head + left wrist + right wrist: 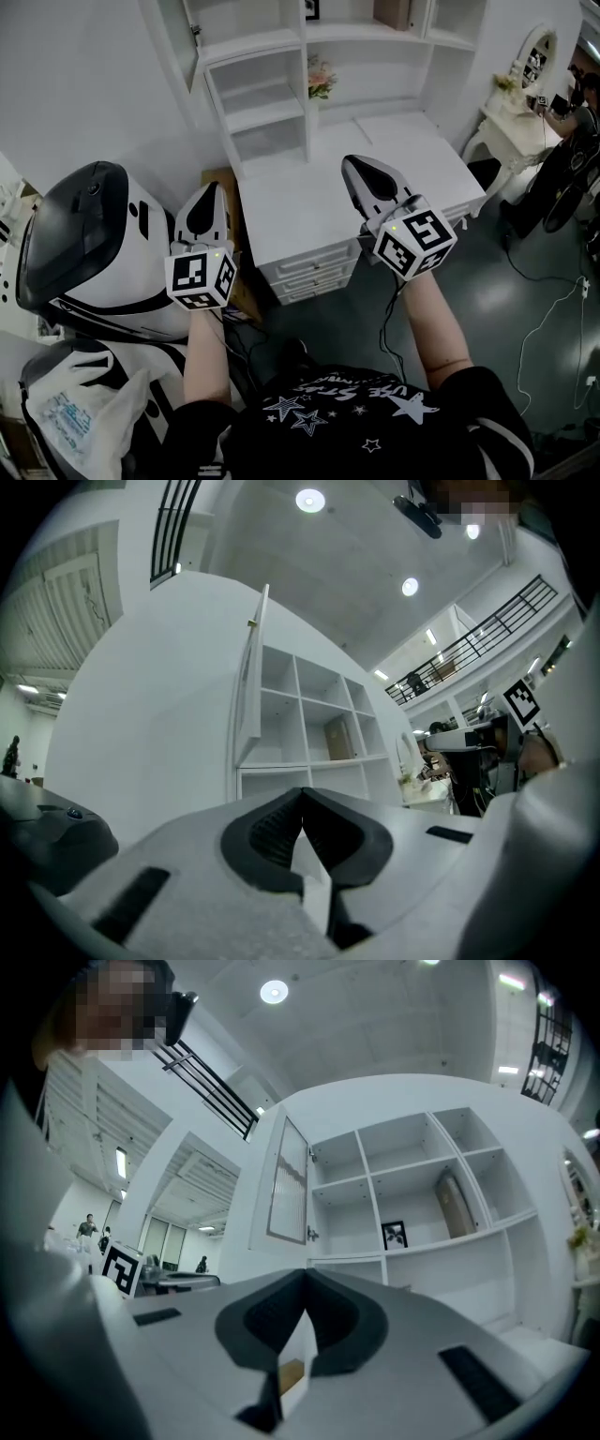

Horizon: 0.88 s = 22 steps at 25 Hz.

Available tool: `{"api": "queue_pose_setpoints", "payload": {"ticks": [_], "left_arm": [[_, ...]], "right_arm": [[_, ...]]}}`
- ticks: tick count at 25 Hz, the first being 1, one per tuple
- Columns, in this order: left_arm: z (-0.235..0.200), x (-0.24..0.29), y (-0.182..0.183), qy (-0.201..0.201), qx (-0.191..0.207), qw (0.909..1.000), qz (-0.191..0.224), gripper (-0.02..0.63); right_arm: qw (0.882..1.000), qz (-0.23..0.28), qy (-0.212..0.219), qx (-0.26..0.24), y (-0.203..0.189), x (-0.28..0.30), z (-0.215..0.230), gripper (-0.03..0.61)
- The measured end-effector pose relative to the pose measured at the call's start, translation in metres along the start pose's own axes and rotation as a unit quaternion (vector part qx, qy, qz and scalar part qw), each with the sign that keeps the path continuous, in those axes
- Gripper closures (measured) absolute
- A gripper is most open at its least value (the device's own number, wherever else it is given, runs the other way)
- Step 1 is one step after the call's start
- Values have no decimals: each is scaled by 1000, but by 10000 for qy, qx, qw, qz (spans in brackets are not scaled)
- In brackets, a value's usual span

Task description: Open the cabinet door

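One cabinet door (289,1180) above hand-held gripper (305,1283)

No legible text is showing in any view. The left marker cube (200,277) and right marker cube (415,242) are displaying black-and-white square code patterns only, no letters or digits. The black shirt (375,427) is carrying pale lettering among star prints, upside down in the head view and too small to read. The plastic bag (84,422) is showing bluish print, blurred and unreadable.
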<state>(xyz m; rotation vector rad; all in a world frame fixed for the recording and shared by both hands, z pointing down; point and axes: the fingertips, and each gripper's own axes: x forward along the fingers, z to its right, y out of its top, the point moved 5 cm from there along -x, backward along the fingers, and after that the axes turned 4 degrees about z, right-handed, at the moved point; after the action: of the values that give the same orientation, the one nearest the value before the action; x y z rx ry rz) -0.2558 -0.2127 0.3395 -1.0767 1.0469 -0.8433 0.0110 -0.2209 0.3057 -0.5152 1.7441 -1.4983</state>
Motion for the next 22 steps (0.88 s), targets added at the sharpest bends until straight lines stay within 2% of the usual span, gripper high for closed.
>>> {"api": "queue_pose_setpoints", "payload": {"ticks": [10,22], "left_arm": [[72,-66,-9,76,-157,9994,-292,604],[155,-134,-14,-40,-378,9975,-595,605]], "right_arm": [[9995,-199,84,209,-9,-79,-12,572],[9981,-513,68,337,-11,-171,-32,572]]}}
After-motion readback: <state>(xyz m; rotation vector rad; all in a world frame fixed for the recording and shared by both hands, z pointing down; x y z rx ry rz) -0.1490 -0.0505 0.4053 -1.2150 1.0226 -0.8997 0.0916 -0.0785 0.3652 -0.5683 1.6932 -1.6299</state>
